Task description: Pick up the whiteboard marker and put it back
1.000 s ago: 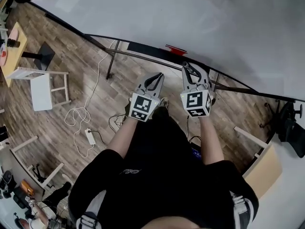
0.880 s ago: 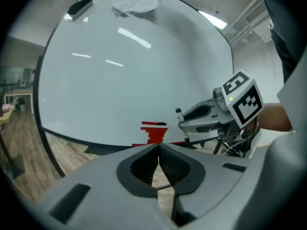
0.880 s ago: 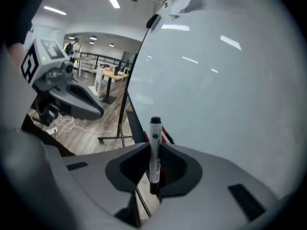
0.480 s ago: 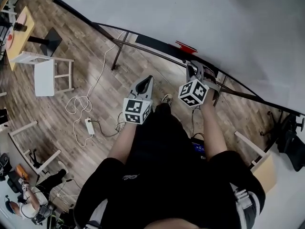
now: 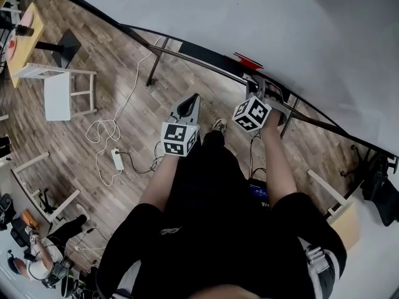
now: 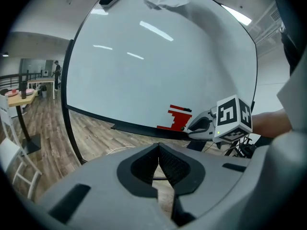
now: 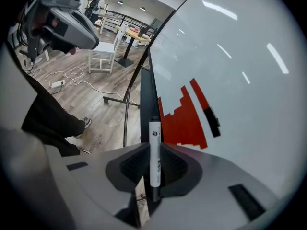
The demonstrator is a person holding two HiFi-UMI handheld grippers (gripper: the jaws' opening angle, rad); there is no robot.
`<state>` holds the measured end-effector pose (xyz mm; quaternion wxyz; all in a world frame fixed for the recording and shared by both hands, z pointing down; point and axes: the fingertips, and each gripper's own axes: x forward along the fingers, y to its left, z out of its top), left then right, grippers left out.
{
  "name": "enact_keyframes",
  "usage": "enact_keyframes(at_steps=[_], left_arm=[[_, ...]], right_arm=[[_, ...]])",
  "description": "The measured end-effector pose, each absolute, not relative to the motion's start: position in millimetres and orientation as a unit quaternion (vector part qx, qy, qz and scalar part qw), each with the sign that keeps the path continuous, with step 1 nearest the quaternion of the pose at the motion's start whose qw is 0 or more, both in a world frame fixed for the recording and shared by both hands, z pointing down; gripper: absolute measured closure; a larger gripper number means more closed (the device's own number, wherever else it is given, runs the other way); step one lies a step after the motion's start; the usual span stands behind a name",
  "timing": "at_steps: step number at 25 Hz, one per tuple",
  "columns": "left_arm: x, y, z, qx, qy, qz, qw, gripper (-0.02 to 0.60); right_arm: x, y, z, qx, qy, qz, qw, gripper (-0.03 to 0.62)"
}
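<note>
Marker picked up, not yet back on the tray.
We see the right gripper [image 7: 153,146] clenched on the whiteboard marker [image 7: 154,133], aimed along the whiteboard's black tray [image 7: 145,97]. The left gripper [image 6: 158,150] is closed on nothing. Pickup looks done and placing is left. Versus 1 s ago, the right gripper has rolled and tipped down toward the tray.

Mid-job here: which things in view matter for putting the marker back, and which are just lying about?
For the job:
whiteboard marker, gripped in the right claw; whiteboard; black tray along its lower edge.

Lying about:
left claw, shut and empty; red patch on the board; power strip; white chair; yellow table.
</note>
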<state>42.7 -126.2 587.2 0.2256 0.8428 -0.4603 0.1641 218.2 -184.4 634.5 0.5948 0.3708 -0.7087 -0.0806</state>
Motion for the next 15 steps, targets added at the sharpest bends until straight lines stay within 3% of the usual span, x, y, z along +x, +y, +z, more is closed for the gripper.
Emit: enact_keyframes(at_steps=[15], left_arm=[[53,-130,594,0.841,-0.450,0.181,0.239,0.575]], right_arm=[[223,-185,652,0.337,-0.686,-0.130,0.632,0.543]])
